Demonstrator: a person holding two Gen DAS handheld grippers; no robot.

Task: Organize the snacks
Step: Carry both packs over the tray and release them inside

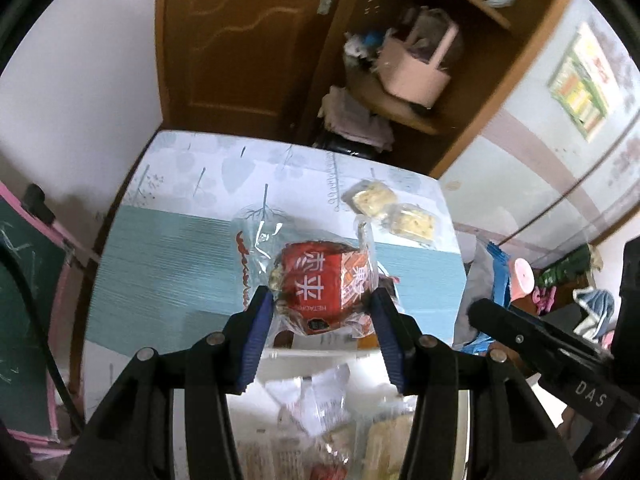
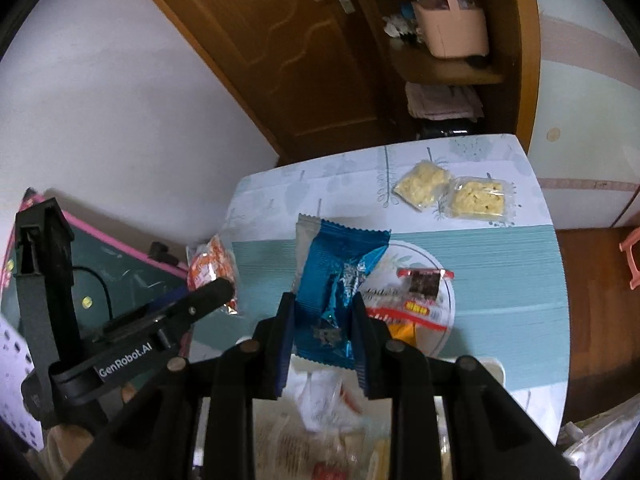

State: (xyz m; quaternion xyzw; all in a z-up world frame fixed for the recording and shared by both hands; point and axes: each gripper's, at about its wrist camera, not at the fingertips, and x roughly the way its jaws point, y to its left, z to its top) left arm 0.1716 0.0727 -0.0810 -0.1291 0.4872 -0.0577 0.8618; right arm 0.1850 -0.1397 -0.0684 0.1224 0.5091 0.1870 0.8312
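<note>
Both tools are loaded. Left tool (image 1: 322, 312) is clamped on a red snack pack in clear wrap (image 1: 320, 290), pinched across its width, blue pads (image 1: 256, 344) pressing the film on both sides. Right tool (image 2: 322, 320) is clamped on a blue foil snack packet (image 2: 340, 280); packet's long axis runs fwd along the fingers, its far crimped end sticking out well past the tips.

Both packs are held up off the surface (image 1: 160, 264), not resting on it. Directly below and nearer the cameras than both tools sits a white container (image 1: 320, 354) w/ wrapped snacks already inside – blurred, contents hard to name. So the drop spot lies under and slightly behind each held pack, not ahead of it. Judgement: next move is lower/release into that container, and neither tool is clearly closer; the right tool looks a bit more centred over it.

Still out on the surface: two clear-wrapped yellow crisp squares (image 2: 452, 194) at the far edge, touching each other, well apart from both tools. In the right wrist view a red-trimmed clear sachet (image 2: 424, 292) lies on a round printed patch just right of the blue packet, w/ an orange item partly under it.

Risk: slick film on the red pack may slip in the pads.
</note>
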